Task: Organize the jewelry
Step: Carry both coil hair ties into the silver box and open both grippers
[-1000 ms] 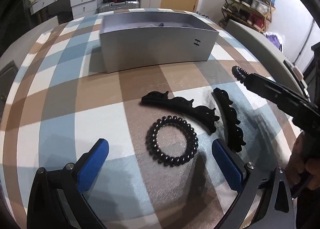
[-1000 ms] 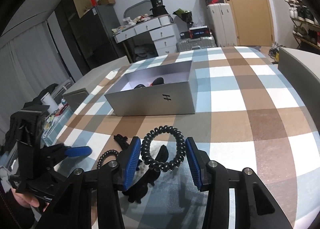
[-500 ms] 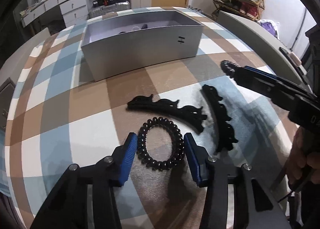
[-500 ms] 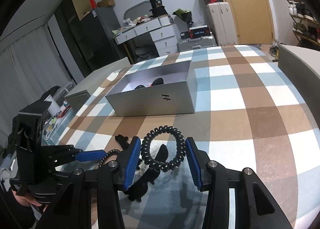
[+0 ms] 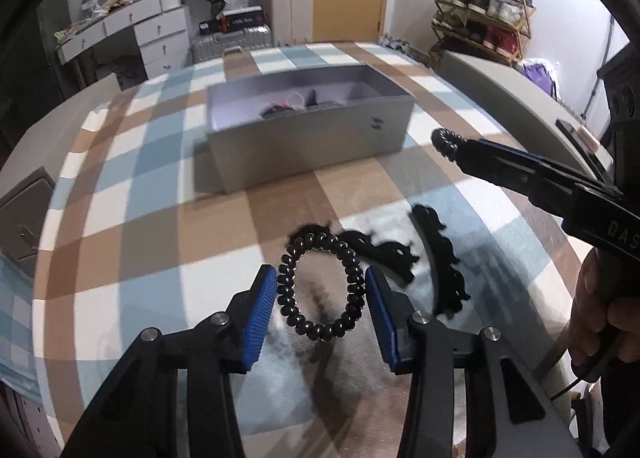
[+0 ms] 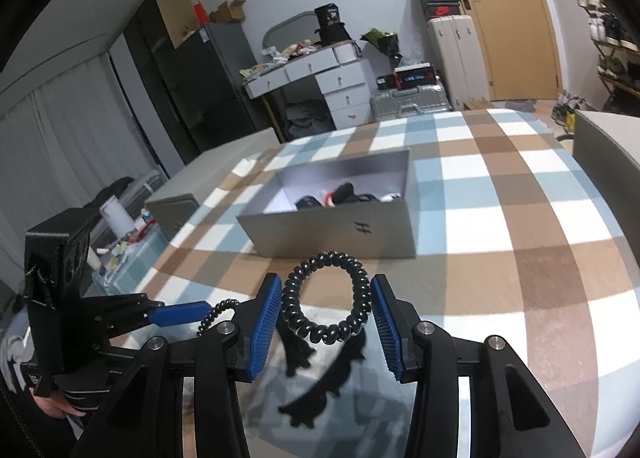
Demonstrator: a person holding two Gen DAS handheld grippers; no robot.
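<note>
My left gripper (image 5: 321, 300) is shut on a black spiral hair tie (image 5: 320, 286) and holds it above the checked tablecloth. My right gripper (image 6: 325, 316) is shut on a second black spiral hair tie (image 6: 326, 298), also lifted; it shows at the right of the left wrist view (image 5: 446, 141). Two black claw hair clips (image 5: 380, 252) (image 5: 442, 258) lie on the cloth below. The open grey box (image 5: 308, 137) stands beyond them, with several dark items inside (image 6: 340, 195).
The table (image 6: 500, 258) has a blue, brown and white checked cloth. A grey box lid (image 5: 520, 97) lies at the right table edge. Drawers, suitcases and a shoe rack stand in the room behind.
My left gripper closed on the hair tie that lay on the cloth and lifted it. My right gripper kept its hair tie and rose a little toward the box.
</note>
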